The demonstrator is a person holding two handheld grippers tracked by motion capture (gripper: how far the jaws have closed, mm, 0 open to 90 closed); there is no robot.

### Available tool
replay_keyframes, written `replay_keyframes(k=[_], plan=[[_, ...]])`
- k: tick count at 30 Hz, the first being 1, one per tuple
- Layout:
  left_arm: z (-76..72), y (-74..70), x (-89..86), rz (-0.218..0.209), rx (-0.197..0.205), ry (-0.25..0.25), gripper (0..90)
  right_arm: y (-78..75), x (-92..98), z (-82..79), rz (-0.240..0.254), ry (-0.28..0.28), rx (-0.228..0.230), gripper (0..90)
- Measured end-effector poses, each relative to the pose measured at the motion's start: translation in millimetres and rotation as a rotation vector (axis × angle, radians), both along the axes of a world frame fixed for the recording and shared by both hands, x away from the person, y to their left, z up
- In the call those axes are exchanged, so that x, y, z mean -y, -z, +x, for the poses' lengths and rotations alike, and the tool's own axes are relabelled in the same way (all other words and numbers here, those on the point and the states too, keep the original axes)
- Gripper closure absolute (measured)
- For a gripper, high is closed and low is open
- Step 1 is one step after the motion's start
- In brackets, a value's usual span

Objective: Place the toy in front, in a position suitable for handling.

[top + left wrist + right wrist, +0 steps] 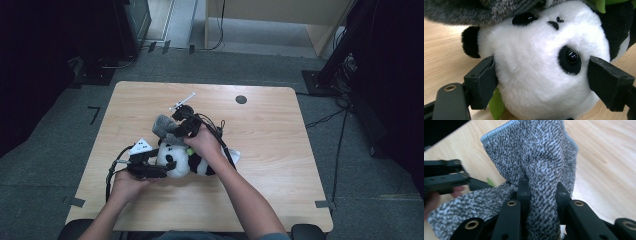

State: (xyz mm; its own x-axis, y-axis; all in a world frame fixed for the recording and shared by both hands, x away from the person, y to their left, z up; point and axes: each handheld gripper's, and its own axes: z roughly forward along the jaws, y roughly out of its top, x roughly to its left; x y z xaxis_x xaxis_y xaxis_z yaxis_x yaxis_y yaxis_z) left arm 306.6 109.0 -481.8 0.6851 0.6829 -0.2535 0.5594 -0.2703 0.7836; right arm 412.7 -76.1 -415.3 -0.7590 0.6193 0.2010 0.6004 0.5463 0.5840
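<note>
On the light wooden table point(270, 130) lies a black-and-white plush panda toy point(182, 160), near the middle, toward the person's side. Left gripper point(162, 167) comes at it from the left w/ jaws spread wide round the panda's white fluffy head point(536, 70): in the left gripper view one black pad point(482, 80) sits against the fur by the black ear, the other beside the eye patch, so the head is clasped between them; a green leaf-shaped bit pokes out under the head. Right gripper point(176, 129) is above the panda's far side, jaws pinched tight on a fold of grey speckled knit cloth point(536, 165), which bunches up btwn the pads and drapes over the top of the panda's head. Cloth & panda touch; the grippers are close together.
</note>
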Motion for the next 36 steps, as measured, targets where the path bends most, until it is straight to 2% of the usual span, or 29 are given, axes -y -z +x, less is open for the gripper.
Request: replay_keyframes(k=[4,14,17,21,27,31,33,35,36], plan=[[0.9,-0.2,-0.3,-0.002,-0.007,-0.002,15.2,1.1,7.8,4.5,-0.019,0.033,0.002,74.8],[2.5,0.0,-0.1,-0.004,-0.026,-0.004,16.1,-1.0,32.3,10.2,-0.120,0.086,0.029,74.3],[3.6,0.7,-0.2,-0.008,-0.029,-0.007,16.3,-2.9,38.7,11.4,-0.127,0.100,0.030,74.3],[4.2,1.1,-0.3,-0.009,-0.024,0.000,16.5,-6.7,46.4,12.2,-0.119,0.114,0.051,74.2],[4.1,1.4,-0.3,-0.008,-0.023,0.003,16.5,-13.0,62.5,14.5,-0.115,0.148,0.058,75.1],[4.1,1.7,-1.0,-0.005,-0.015,0.017,16.5,-18.0,79.6,16.2,-0.125,0.198,0.079,75.8],[3.8,1.9,-0.7,-0.001,-0.009,0.018,16.5,-22.8,89.1,15.4,-0.094,0.218,0.085,75.9],[3.9,1.8,-0.7,0.000,-0.009,0.018,16.5,-33.9,95.9,9.4,-0.031,0.213,0.113,76.1],[4.0,1.8,-0.8,0.000,-0.010,0.019,16.5,-36.4,96.3,7.8,-0.018,0.209,0.123,76.1]])
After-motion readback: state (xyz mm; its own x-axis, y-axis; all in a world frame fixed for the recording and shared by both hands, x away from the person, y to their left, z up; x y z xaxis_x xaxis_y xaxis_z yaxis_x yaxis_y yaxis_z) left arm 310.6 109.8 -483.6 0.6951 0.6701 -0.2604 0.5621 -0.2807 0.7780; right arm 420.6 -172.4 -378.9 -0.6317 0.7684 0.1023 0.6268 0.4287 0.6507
